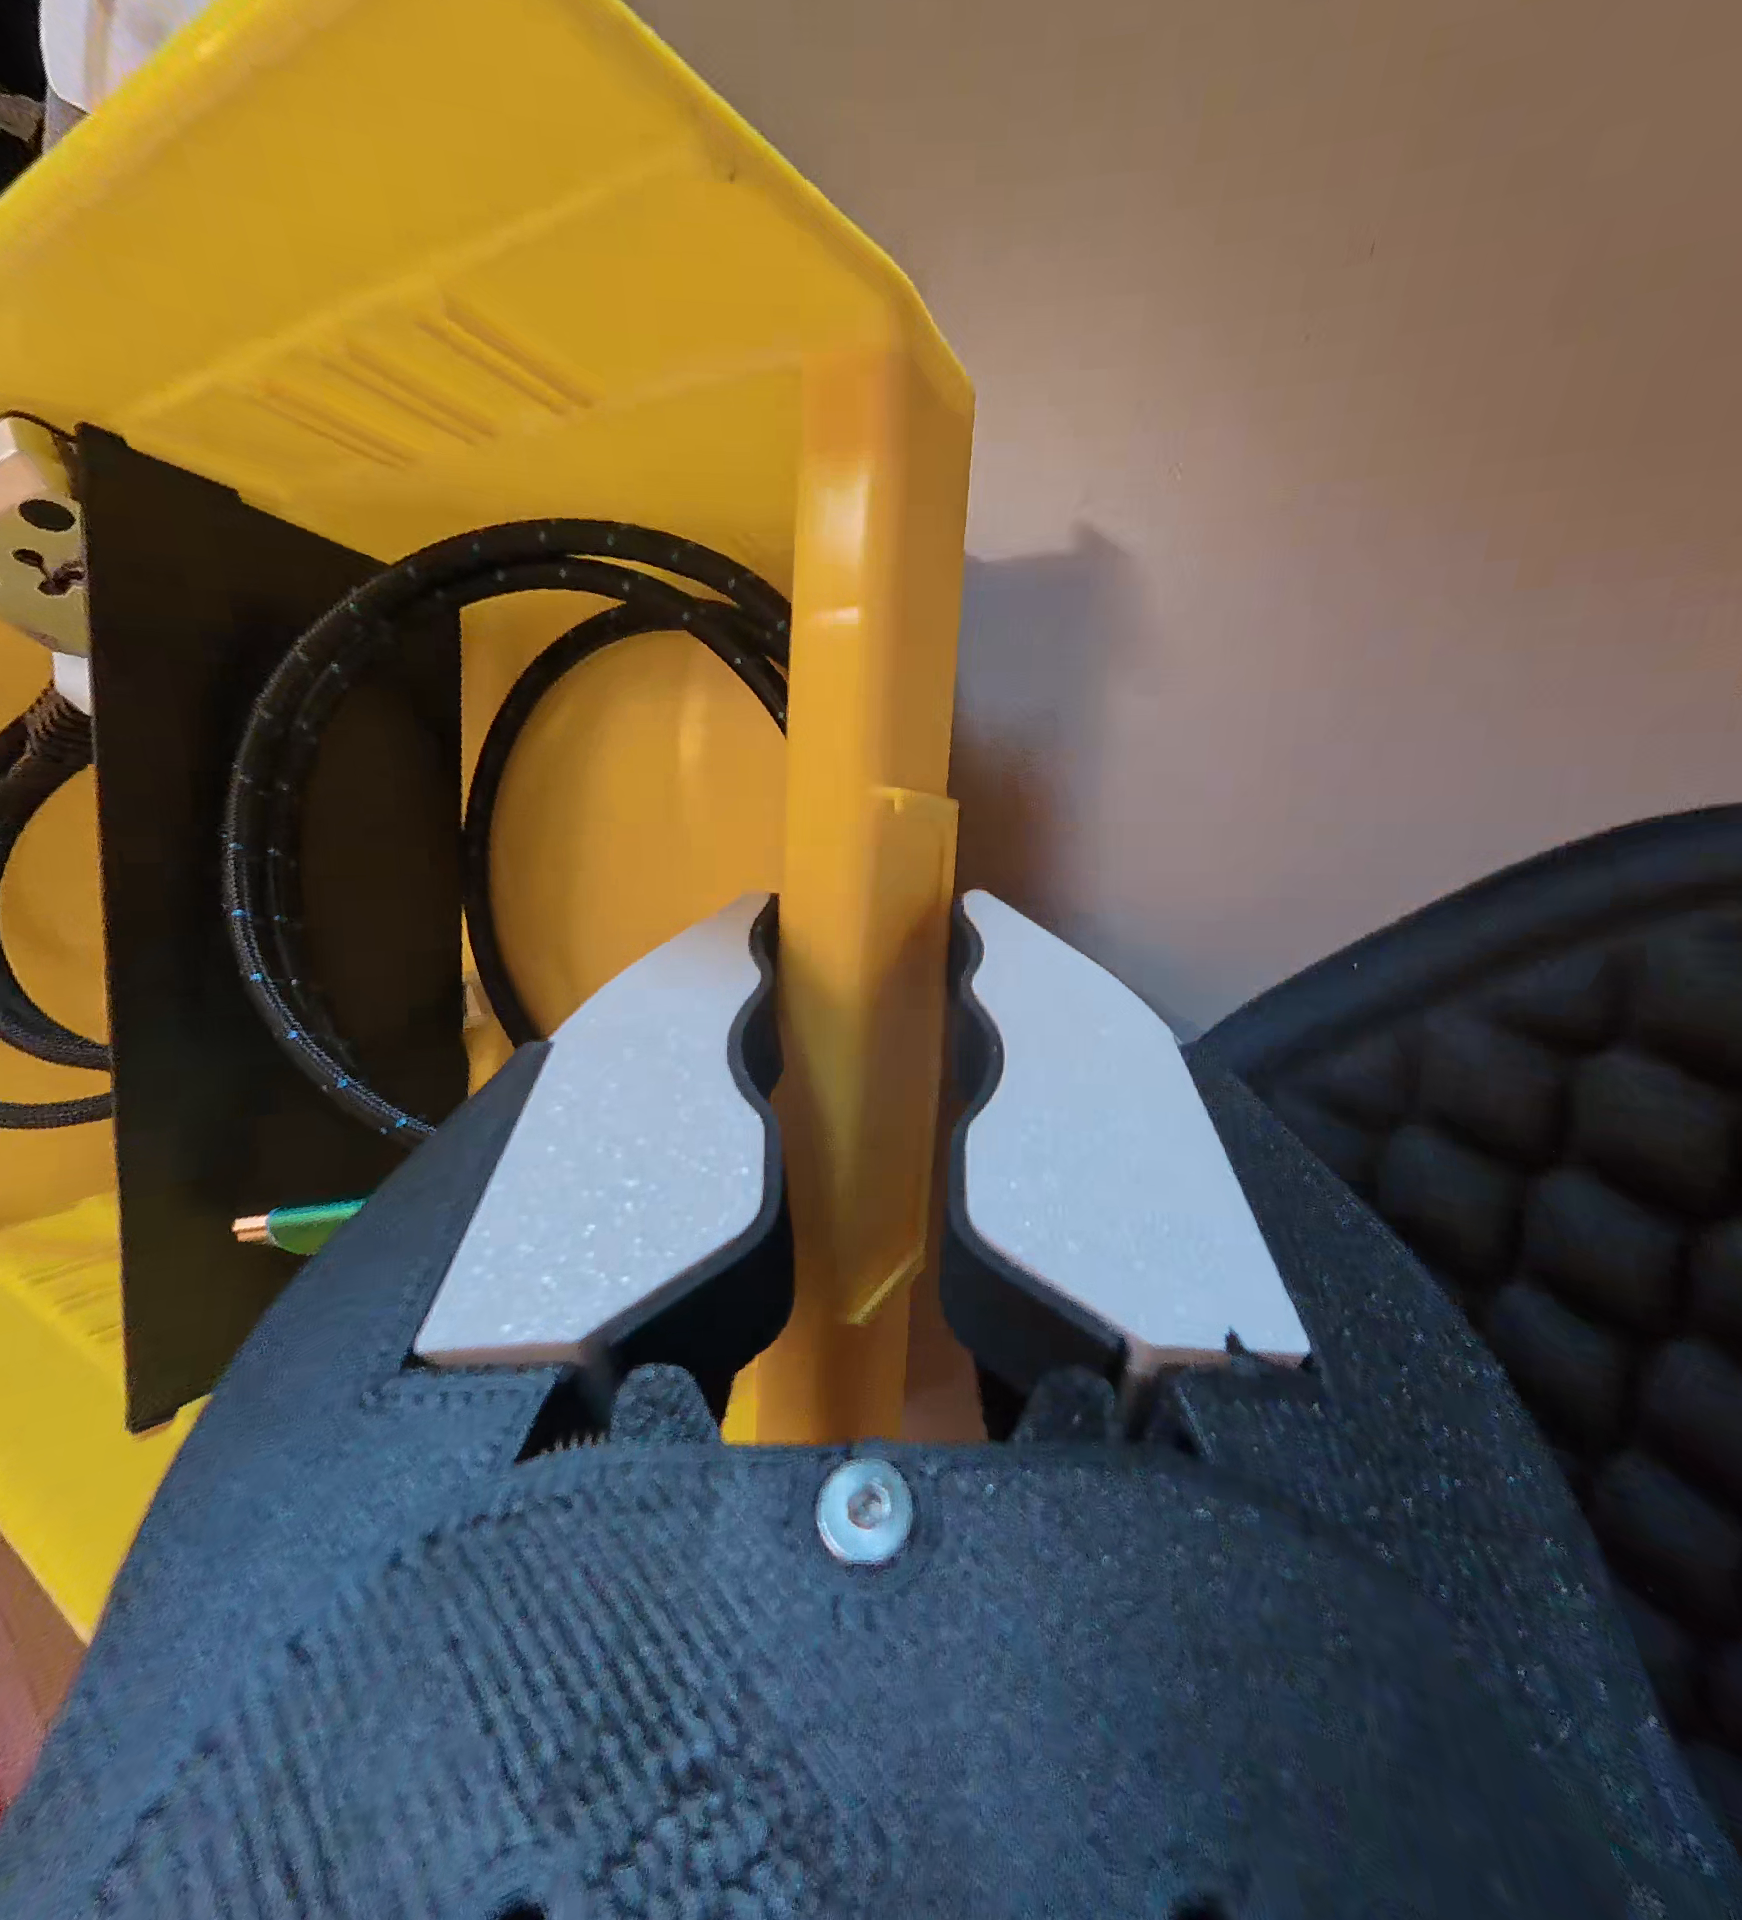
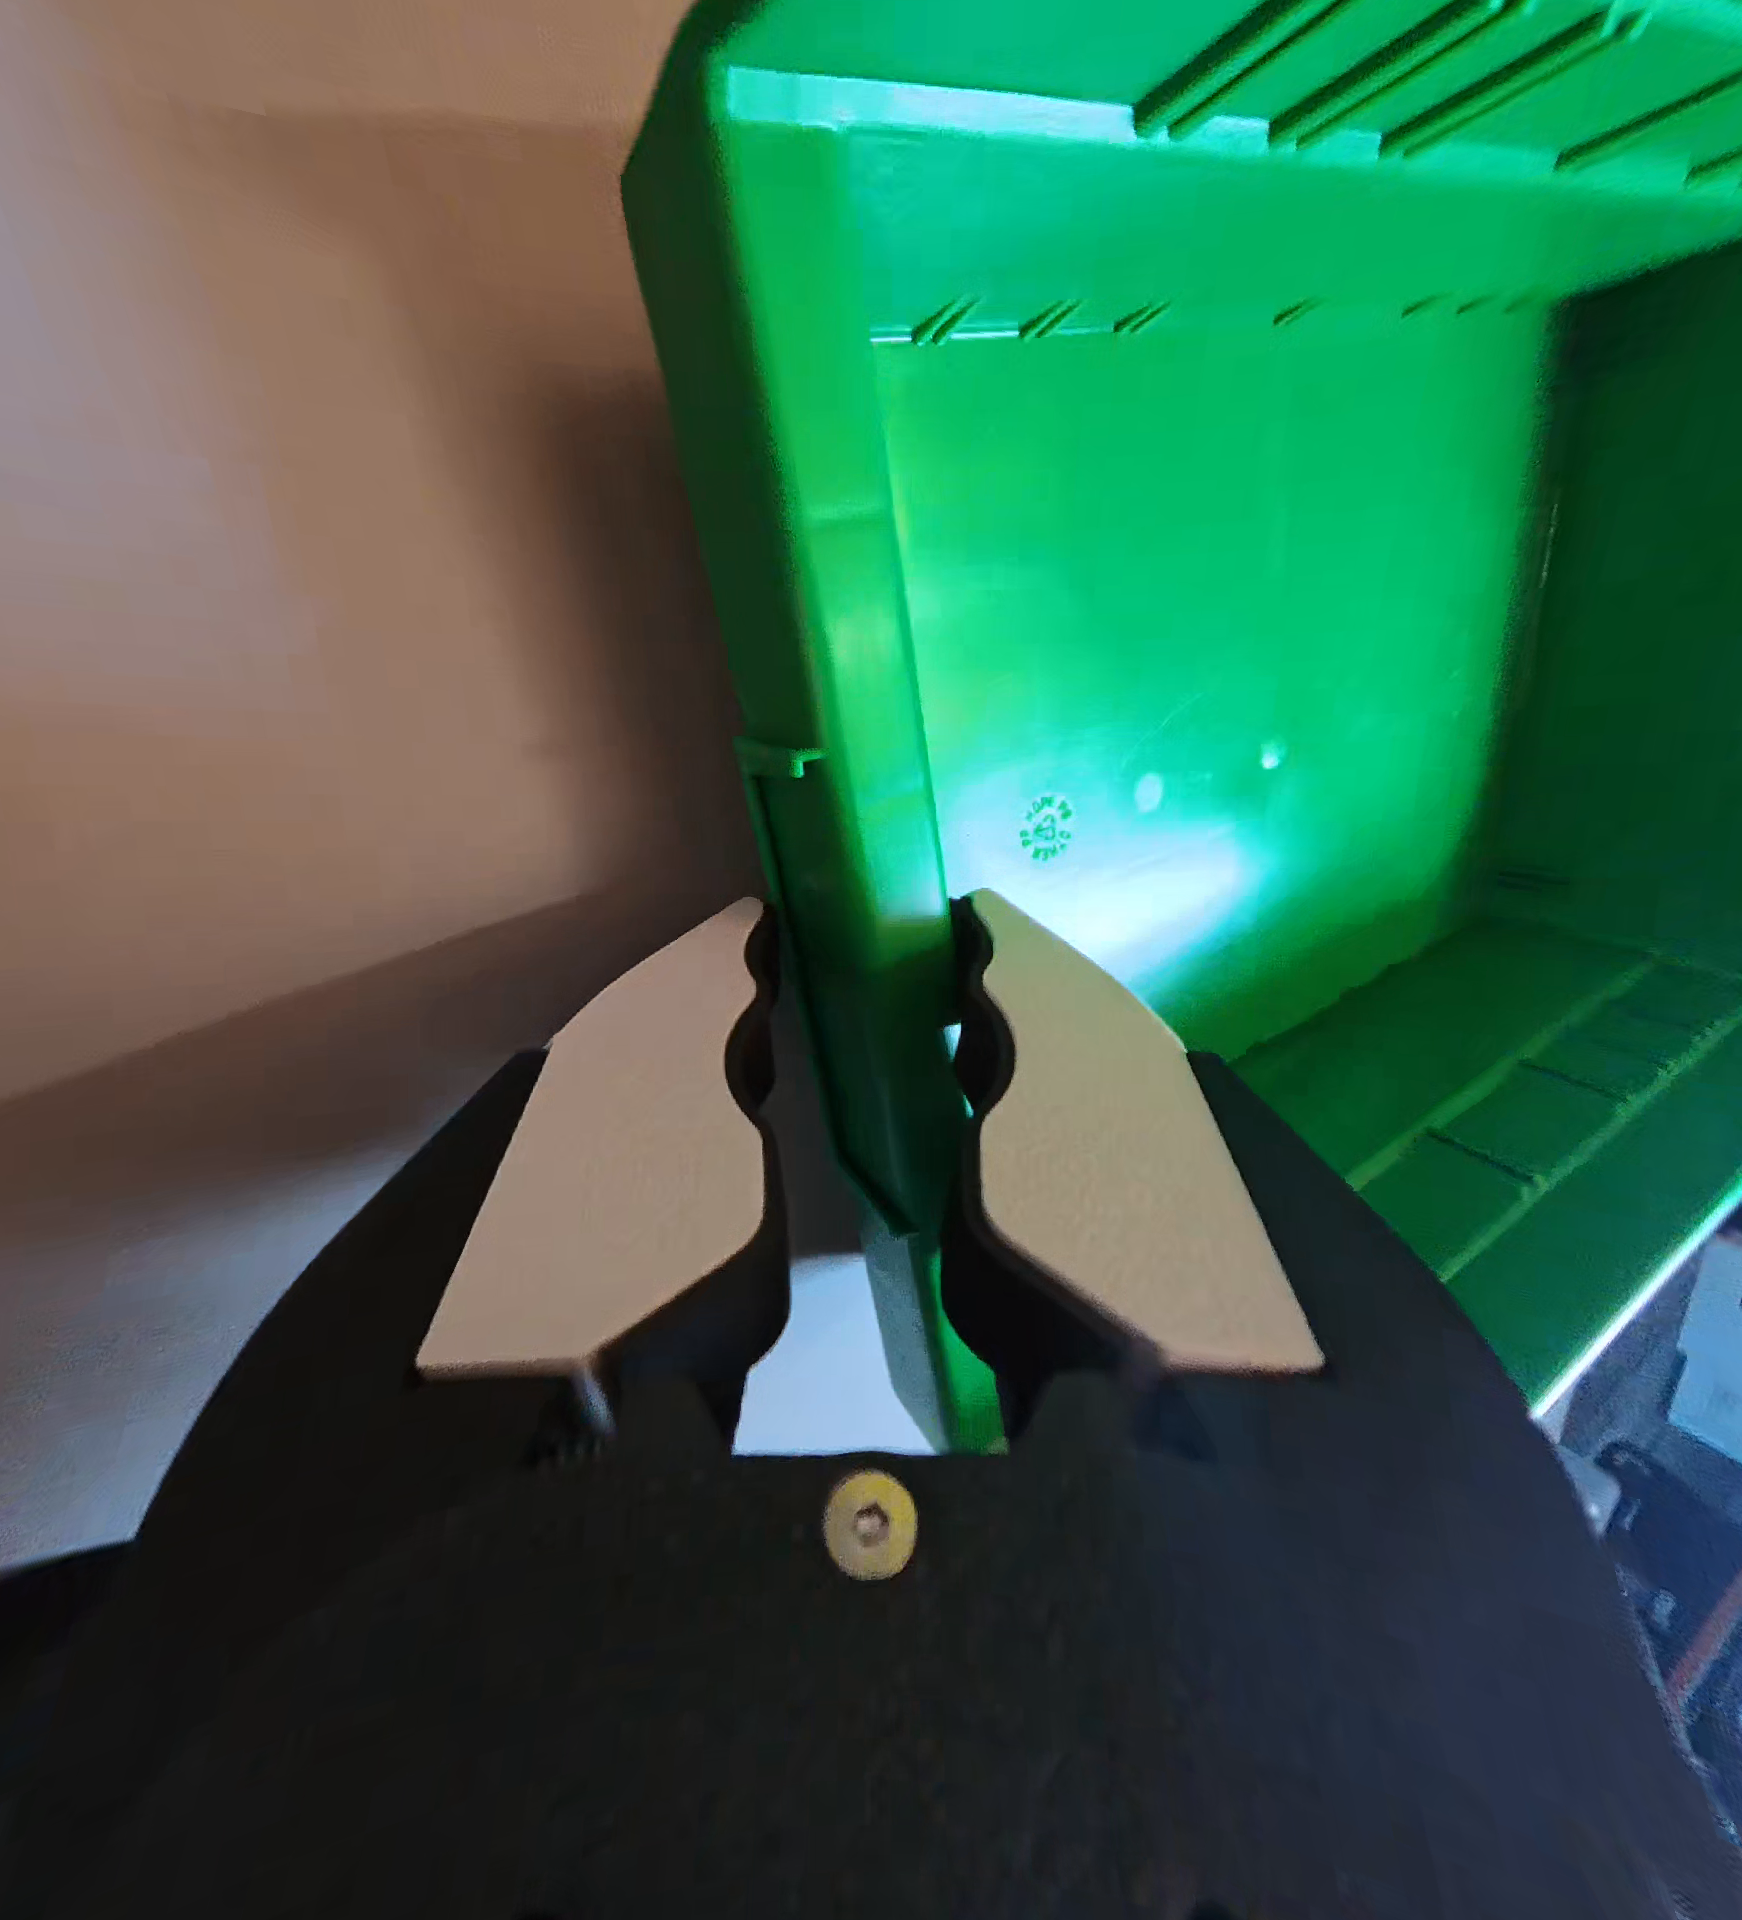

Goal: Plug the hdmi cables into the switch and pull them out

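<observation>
Gripping bin rims—left gripper [image 1: 865,1049] pinching the yellow bin [image 1: 493,301] holding the coiled hdmi cables [image 1: 327,748], right gripper [image 2: 862,1049] pinching the empty green bin [image 2: 1210,623]—looks like setup; next, releasing to fetch a green-ended plug [image 1: 301,1226].

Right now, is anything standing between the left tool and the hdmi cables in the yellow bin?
Yes. The left tool is closed on a wall of the yellow bin, and that wall fills its jaws. The cables lie inside the bin, left of that wall, looped across an upright black panel.
</observation>
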### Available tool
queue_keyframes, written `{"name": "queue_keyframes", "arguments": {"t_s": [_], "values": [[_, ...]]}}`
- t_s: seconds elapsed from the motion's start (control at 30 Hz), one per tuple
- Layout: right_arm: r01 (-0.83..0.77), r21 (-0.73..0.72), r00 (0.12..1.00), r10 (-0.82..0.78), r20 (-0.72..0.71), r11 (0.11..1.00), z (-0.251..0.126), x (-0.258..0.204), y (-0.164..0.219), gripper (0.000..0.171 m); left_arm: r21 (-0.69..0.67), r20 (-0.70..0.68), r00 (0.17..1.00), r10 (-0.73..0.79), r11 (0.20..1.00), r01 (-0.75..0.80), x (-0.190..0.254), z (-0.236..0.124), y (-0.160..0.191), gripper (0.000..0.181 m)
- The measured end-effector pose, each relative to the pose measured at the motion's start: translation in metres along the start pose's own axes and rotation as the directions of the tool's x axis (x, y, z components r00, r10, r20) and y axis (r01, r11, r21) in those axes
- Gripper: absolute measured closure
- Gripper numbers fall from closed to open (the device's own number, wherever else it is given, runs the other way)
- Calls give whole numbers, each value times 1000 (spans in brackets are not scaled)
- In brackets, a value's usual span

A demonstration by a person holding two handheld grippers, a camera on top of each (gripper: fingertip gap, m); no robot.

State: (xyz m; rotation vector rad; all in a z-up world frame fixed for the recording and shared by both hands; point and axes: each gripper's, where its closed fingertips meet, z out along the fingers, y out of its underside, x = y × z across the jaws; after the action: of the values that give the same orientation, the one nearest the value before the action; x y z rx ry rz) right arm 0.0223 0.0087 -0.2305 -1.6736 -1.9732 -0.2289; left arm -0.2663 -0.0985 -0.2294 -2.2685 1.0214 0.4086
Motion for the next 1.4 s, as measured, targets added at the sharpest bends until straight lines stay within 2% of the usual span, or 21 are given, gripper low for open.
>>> {"name": "queue_keyframes", "arguments": {"t_s": [0.13, 0.4, 0.53, 0.6, 0.67, 0.73, 0.8, 0.9, 0.97, 1.03, 1.13, 1.23, 1.4], "values": [[-73, -37, 995, 71, -67, 997, 10, 29, 25, 140, 53, -20, 999, -47, 997, 48, 0, 2, -3, 151], [-190, -86, 971, 175, -162, 978, 30, 81, 65, 139, 59, -3, 999, -34, 998, 35, -14, 10, 0, 151], [-236, -23, 948, 225, -224, 971, 32, 94, 74, 132, 59, 37, 999, -32, 998, 30, -36, 21, 6, 151], [-292, 40, 934, 294, -205, 956, 29, 96, 73, 127, 40, 66, 997, -35, 999, 32, -49, 27, 10, 150], [-324, 172, 927, 349, -140, 930, 16, 92, 56, 121, 10, 65, 997, -47, 999, 47, -54, 27, 14, 149], [-353, 351, 918, 394, -51, 868, -8, 87, 30, 120, 55, 52, 993, -105, 993, 102, -56, 17, 7, 145], [-380, 517, 908, 417, 50, 767, -36, 82, 5, 120, 179, 6, 980, -199, 964, 195, -61, -2, -9, 145], [-394, 698, 898, 414, 152, 598, -73, 77, -19, 121, 374, -107, 920, -377, 842, 389, -87, -44, -34, 146], [-409, 779, 887, 406, 219, 475, -92, 74, -28, 122, 413, -43, 899, -437, 811, 414, -121, -64, -32, 148], [-436, 812, 873, 401, 277, 388, -103, 73, -32, 124, 402, 45, 887, -459, 821, 404, -155, -73, -26, 149], [-453, 822, 858, 417, 298, 345, -105, 78, -28, 126, 387, 38, 858, -512, 800, 459, -193, -73, -34, 150], [-477, 815, 844, 429, 321, 328, -101, 81, -24, 128, 338, 13, 849, -529, 801, 494, -219, -57, -47, 149], [-499, 805, 834, 430, 346, 321, -96, 81, -19, 132, 122, 81, 897, -434, 898, 423, -247, 2, -44, 148]]}}
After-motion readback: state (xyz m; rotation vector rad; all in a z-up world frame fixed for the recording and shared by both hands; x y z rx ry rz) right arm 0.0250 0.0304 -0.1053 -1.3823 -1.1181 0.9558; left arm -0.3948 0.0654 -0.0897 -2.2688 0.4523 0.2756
